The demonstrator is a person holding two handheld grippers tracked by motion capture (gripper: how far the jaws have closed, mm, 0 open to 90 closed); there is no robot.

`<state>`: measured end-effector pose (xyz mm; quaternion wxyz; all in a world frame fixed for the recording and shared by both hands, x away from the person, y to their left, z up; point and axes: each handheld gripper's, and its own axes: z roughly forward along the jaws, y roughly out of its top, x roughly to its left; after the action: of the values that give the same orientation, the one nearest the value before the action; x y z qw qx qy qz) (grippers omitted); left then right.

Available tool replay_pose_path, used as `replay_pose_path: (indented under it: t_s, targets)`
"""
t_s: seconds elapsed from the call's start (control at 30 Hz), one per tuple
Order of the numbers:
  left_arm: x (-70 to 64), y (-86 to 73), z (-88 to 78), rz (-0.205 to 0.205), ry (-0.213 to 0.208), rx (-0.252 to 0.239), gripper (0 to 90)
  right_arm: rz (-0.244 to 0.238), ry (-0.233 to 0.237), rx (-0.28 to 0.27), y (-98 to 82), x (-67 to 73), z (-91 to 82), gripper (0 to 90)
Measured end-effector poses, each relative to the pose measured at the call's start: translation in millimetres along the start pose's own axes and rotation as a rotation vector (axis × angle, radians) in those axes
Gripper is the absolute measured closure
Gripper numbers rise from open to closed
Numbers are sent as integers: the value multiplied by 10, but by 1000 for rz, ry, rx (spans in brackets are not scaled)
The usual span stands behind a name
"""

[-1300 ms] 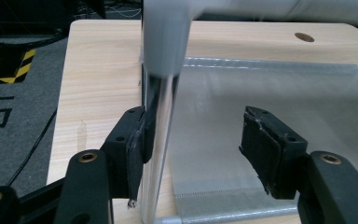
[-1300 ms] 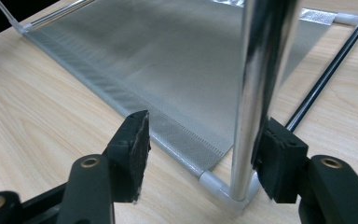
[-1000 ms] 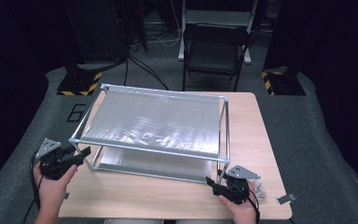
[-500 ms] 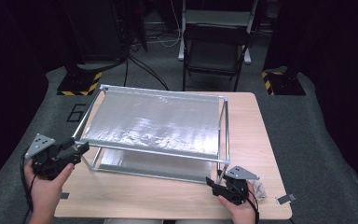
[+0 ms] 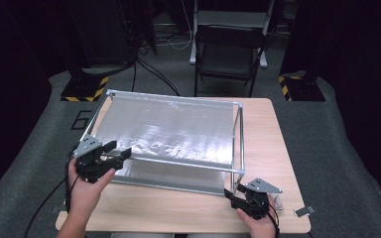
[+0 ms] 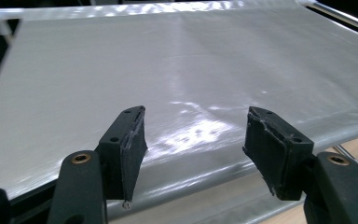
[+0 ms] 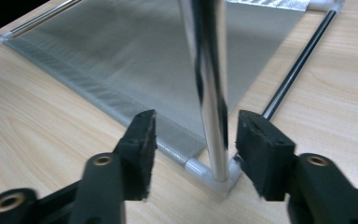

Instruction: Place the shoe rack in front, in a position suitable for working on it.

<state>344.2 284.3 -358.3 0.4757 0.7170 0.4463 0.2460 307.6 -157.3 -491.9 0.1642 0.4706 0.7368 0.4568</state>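
Observation:
A metal-tube rack point(image 5: 239, 144) stands on the wooden table and carries an upper silvery sheet point(image 5: 168, 131) and a lower one point(image 5: 178, 173). My left gripper point(image 5: 119, 148) hovers at the front left corner of the upper sheet point(image 6: 177, 70), open, with nothing between its jaws point(image 6: 193, 140). My right gripper point(image 5: 232, 196) sits low at the rack's front right corner. Its jaws point(image 7: 193, 140) straddle the upright chrome post point(image 7: 209, 93) just above the white corner joint point(image 7: 214, 179). They have just been closing, and a gap still shows on both sides of the post.
The table's point(image 5: 188, 208) front edge lies close under both hands. A small metal clip point(image 5: 302, 211) and a clear packet point(image 5: 277, 201) lie by the right hand. A folding chair point(image 5: 228, 54) stands behind the table, with striped stand bases point(image 5: 84, 91) on the floor.
The left hand swung out to the left, then came back right and up to the upper sheet's front left corner. The right gripper stayed at the corner post.

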Motion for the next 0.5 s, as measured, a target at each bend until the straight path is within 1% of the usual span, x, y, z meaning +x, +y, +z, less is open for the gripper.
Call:
replay_pose_path:
  t_s: [0.07, 0.1, 0.13, 0.2, 0.23, 0.3, 0.4, 0.5]
  targets:
    - [-55, 17, 46, 12, -11, 5, 369, 13, 6, 1, -14, -8, -6, 514]
    - [-55, 17, 46, 12, -11, 5, 367, 13, 6, 1, -14, -8, -6, 514]
    - [-109, 27, 82, 13, -21, 10, 367, 16, 3, 10, -26, -9, -8, 539]
    - [-156, 28, 117, 16, -21, 20, 363, 14, 15, 11, -29, -11, -2, 556]
    - [-174, 30, 130, 18, -26, 30, 363, 11, 9, 8, -29, -6, 2, 565]
    - [-219, 23, 165, 19, -27, 29, 361, 10, 4, 9, -30, 2, 2, 589]
    - [-266, 22, 210, 37, -39, 41, 361, 11, 26, 11, -28, 5, 3, 632]
    - [-288, 22, 232, 40, -37, 41, 356, 5, 44, 14, -29, 35, 13, 654]
